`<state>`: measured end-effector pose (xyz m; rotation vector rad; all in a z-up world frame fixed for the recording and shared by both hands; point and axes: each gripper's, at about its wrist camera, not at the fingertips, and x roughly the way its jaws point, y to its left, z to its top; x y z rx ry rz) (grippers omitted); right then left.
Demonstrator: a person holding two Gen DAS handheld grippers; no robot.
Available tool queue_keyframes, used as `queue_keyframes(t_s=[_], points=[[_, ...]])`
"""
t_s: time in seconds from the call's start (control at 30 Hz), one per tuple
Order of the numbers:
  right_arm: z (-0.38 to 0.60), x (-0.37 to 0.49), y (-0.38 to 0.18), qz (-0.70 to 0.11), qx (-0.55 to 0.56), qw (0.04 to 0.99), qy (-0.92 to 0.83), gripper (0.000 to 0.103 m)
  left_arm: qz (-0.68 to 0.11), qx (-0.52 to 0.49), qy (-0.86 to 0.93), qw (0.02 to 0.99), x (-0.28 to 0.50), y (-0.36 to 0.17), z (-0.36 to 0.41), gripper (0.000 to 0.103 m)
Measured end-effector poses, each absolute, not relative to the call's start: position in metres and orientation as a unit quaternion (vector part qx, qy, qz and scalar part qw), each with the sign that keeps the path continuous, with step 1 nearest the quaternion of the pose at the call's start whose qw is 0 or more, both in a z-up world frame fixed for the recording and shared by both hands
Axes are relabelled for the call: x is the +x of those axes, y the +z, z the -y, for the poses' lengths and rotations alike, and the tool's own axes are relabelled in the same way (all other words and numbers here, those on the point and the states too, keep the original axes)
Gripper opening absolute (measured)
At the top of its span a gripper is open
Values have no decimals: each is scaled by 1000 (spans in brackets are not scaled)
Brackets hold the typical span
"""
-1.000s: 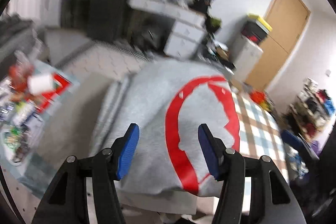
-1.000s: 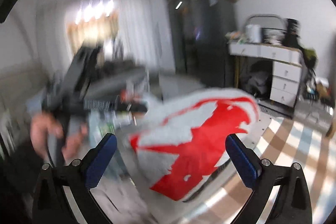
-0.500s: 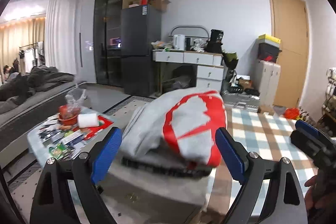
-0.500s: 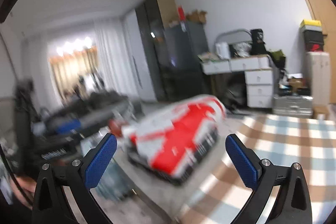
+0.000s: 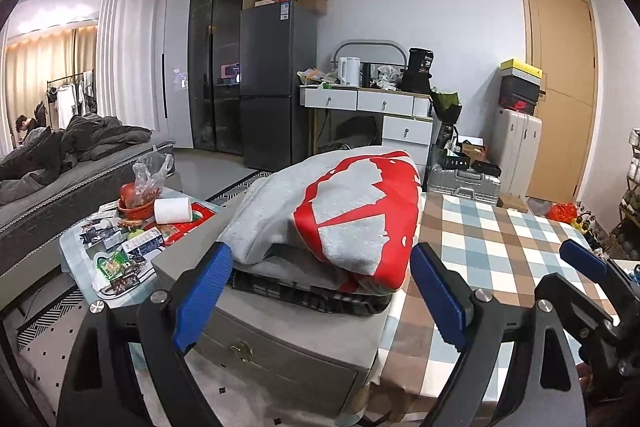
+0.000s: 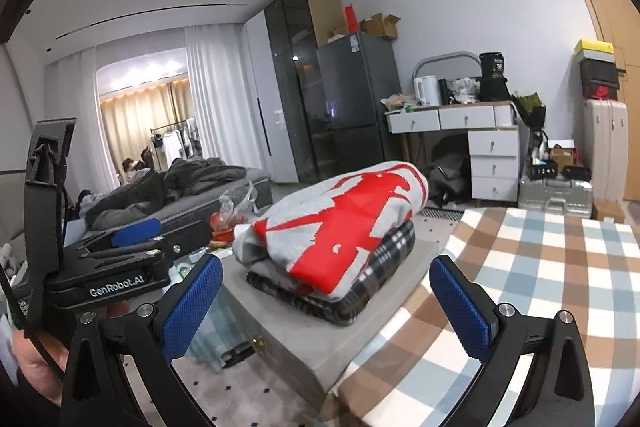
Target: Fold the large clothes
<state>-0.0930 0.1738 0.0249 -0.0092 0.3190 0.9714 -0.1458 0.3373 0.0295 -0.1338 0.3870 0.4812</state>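
Grey sweatshirt with red print (image 5: pixel 344 211), folded, lying on top of a checked garment (image 6: pixel 376 267); both stacked on the grey storage box (image 5: pixel 280 331), the landmark here. Box standing against the left edge of the checked tablecloth (image 5: pixel 500 247), with a cluttered low desk (image 5: pixel 84 263) on its other side.

Left tongs (image 5: pixel 320 299) spread wide, nothing between the blue pads, hanging just short of the box's near edge. Right tongs (image 6: pixel 326 305) likewise spread and empty, facing the stack from the tablecloth side of the box. No contact with the cloth from either.

Probably a finished fold, so risks lie in whatever follows. Stack sitting near the box's near corner, the sweatshirt bulging and its lower left flap loose: a careless brush from either tongs likely to drag the top layer off or open the fold. Both tongs close together on the near side of the box: some chance of a clash.
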Motion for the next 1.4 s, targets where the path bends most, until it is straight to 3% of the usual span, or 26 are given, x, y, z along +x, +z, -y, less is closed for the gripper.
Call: queue_keyframes(t_s=[1.4], points=[[-157, -93, 24, -168, 65, 861, 475, 103, -184, -55, 225, 955, -154, 22, -314, 88]])
